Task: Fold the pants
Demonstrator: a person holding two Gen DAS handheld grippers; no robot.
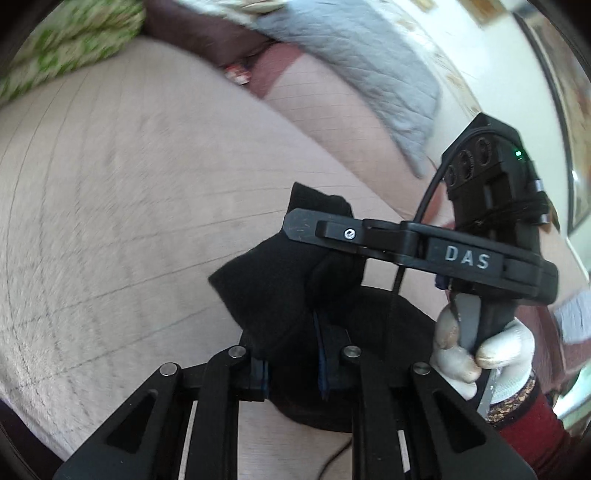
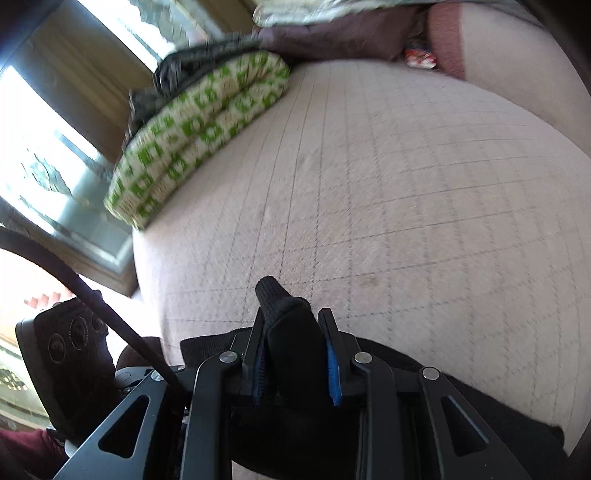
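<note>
The black pants (image 1: 273, 291) hang bunched between both grippers above a pale pink quilted bed (image 1: 110, 192). My left gripper (image 1: 293, 354) is shut on a fold of the black cloth, which hides its fingertips. The right gripper's body, held in a white-gloved hand (image 1: 480, 350), crosses the left wrist view and reaches into the same bunch. In the right wrist view my right gripper (image 2: 295, 354) is shut on a thick roll of the pants (image 2: 284, 314) between its blue pads (image 2: 334, 373). The rest of the pants trails below it.
A green-and-white patterned cushion (image 2: 199, 129) lies at the bed's (image 2: 406, 206) far left by a window. A grey quilted blanket (image 1: 369, 66) and a dark maroon pillow (image 1: 207, 33) lie at the head of the bed. The left gripper's body (image 2: 70, 354) shows at lower left.
</note>
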